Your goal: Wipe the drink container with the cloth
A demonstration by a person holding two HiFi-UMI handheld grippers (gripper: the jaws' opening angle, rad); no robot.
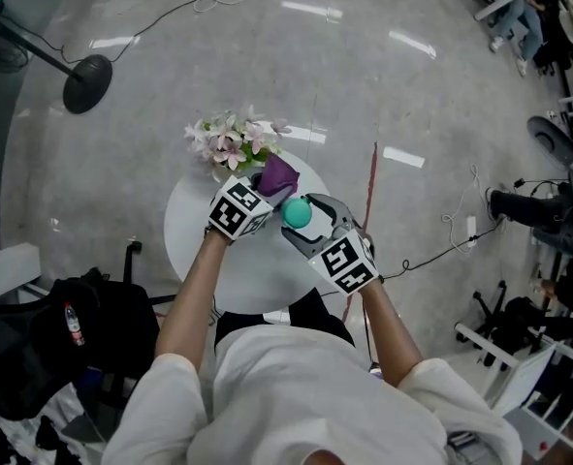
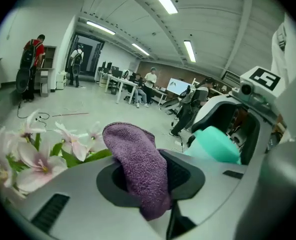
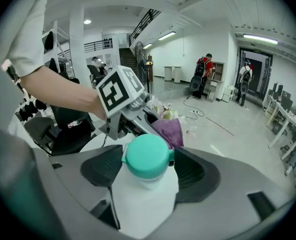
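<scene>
The left gripper point(image 2: 155, 184), jaws closed, pinches a purple terry cloth point(image 2: 137, 159). The right gripper point(image 3: 146, 184), jaws wide, clasps the white teal-capped drink bottle point(image 3: 146, 156) above the white surface point(image 1: 194, 245). Hard rubbing could twist it loose.

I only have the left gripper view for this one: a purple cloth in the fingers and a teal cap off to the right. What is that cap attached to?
Observer: In the right gripper view the cap tops a white drink container, which is gripped between the fingers of the right gripper.
Operator: Does the cloth touch it?
Observer: The head view shows the cloth right beside the cap, but I cannot tell whether they touch.
Operator: What lies below?
Observer: The head view shows a round white table beneath the container.
</scene>
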